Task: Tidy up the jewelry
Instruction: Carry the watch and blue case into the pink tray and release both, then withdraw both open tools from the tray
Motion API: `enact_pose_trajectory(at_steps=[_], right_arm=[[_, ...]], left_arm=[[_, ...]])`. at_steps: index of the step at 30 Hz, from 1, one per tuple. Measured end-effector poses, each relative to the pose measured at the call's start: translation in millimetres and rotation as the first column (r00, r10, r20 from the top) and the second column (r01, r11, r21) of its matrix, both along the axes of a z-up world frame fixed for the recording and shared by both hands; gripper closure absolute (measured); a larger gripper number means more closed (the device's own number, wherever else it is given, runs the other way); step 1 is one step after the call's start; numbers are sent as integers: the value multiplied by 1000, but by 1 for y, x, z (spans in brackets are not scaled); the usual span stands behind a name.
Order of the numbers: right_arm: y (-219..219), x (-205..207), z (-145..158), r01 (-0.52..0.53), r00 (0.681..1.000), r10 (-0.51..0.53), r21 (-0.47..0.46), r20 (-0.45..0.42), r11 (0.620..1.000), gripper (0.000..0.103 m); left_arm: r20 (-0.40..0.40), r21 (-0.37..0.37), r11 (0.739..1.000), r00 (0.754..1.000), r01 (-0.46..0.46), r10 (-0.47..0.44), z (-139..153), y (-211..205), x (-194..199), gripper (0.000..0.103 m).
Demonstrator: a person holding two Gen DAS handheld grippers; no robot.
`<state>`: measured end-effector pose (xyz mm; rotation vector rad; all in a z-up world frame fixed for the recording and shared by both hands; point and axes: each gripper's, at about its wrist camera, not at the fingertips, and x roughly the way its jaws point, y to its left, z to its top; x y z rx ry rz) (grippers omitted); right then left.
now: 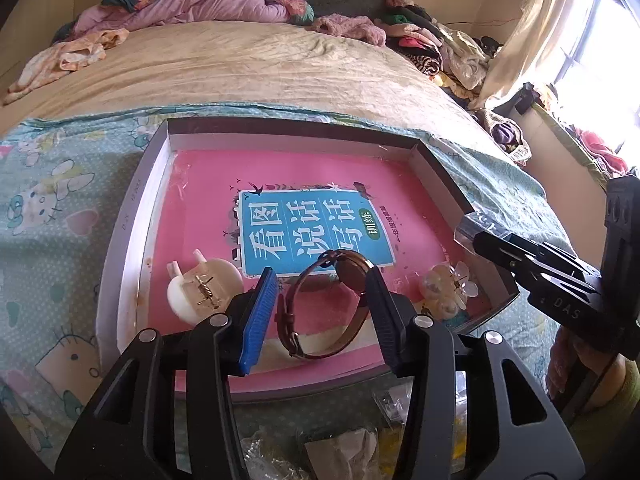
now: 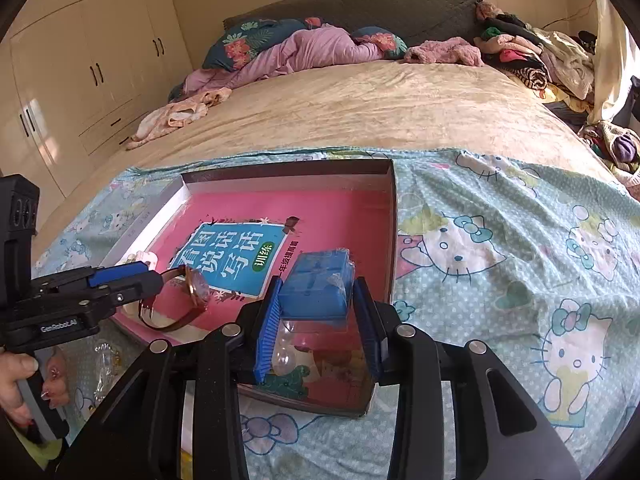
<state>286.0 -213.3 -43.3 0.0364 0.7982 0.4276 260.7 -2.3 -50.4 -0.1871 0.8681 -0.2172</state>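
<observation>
Place: home bedroom, lived-in.
Bed: large bed [image 2: 360, 112] with tan cover fills most of both views; padded dark headboard [image 2: 360, 8] at far end.
Bedding: floral pillows [image 2: 240, 44] and a rumpled pink quilt [image 2: 304, 56] seen by the headboard; cartoon-cat sheet [image 2: 500, 260] spread over the near end.
Clothes: loose garments heaped along the window side [image 2: 532, 56].
Storage: cream built-in wardrobe [image 2: 80, 80] with dark handles.
Window: bright window [image 1: 600, 48] with pale curtain [image 1: 532, 32] drawn aside.
</observation>
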Motion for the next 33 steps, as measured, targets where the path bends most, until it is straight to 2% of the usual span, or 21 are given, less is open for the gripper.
enact_pose_trajectory(at_steps=[8,10,12,19,24,33], right_arm=[[-1,1,-5,14,1000,-13,5,-18,1000,68],[-2,-1,-4,21,1000,-20,9,-20,1000,68],[-5,-2,-3,21,1000,-21,19,-22,1000,65],[-16,-18,10,37,999,-37,59,-1,998,54],[-24,-36,25,44,998,-47,90,33,995,37],[-33,-66,52,39,994,-50,123,92,992,25]], left_arm=[[23,0,999,999,-33,33,13,13,-14,40],[28,-7,999,998,-49,49,16,17,-18,20],[35,-23,998,998,-59,59,19,21,-22,11],[34,-8,997,996,-77,77,26,26,-34,10],[55,-8,996,994,-90,90,35,31,-46,10],[102,-25,993,988,-117,119,55,42,-69,10]])
